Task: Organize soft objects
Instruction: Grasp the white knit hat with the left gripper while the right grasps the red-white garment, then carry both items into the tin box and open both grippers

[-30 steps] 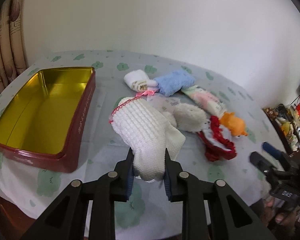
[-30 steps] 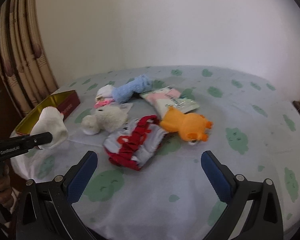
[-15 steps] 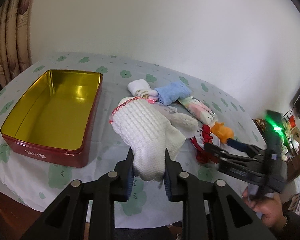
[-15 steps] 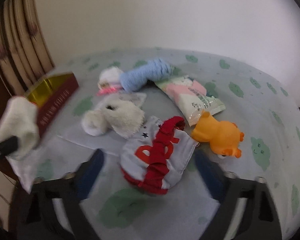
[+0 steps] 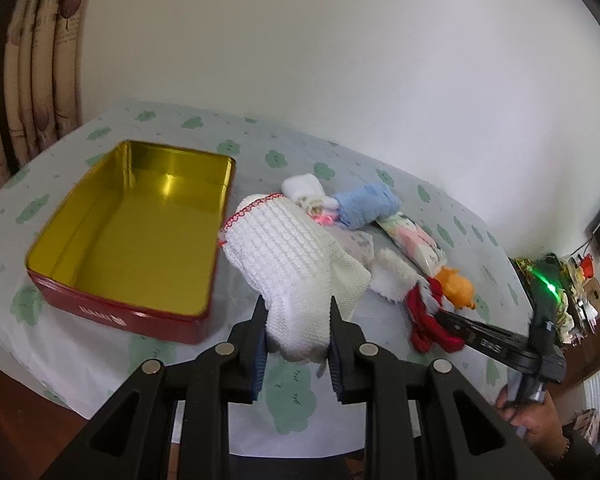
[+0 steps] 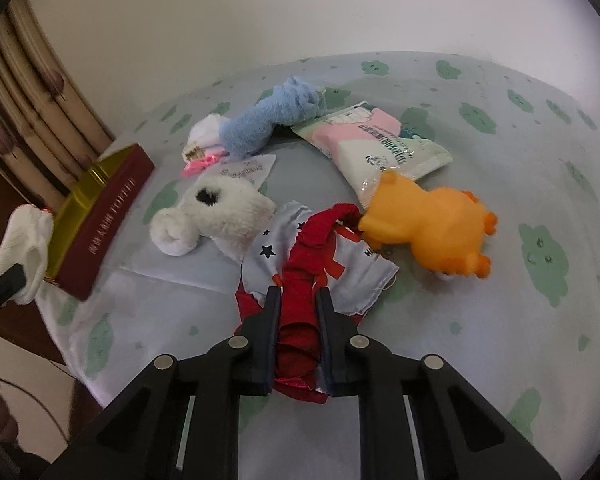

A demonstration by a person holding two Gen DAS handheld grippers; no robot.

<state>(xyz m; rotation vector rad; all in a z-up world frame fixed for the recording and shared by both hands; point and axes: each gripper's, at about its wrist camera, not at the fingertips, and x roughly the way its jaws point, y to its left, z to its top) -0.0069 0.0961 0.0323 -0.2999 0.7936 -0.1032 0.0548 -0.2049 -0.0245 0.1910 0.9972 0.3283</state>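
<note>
We note the left gripper (image 5: 297,340) clamped on the white sock (image 5: 290,256) and the right gripper (image 6: 298,320) pinching the red-trimmed cloth (image 6: 320,256), whose loose folds could snag the orange toy (image 6: 432,228) beside it.

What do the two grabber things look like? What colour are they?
Both are black plastic. The left gripper and right gripper each have two angular arms with round silver rivets, and blue pads inside the fingers. The right one, seen from the left camera, has white lettering and a green light, held by a bare hand.
</note>
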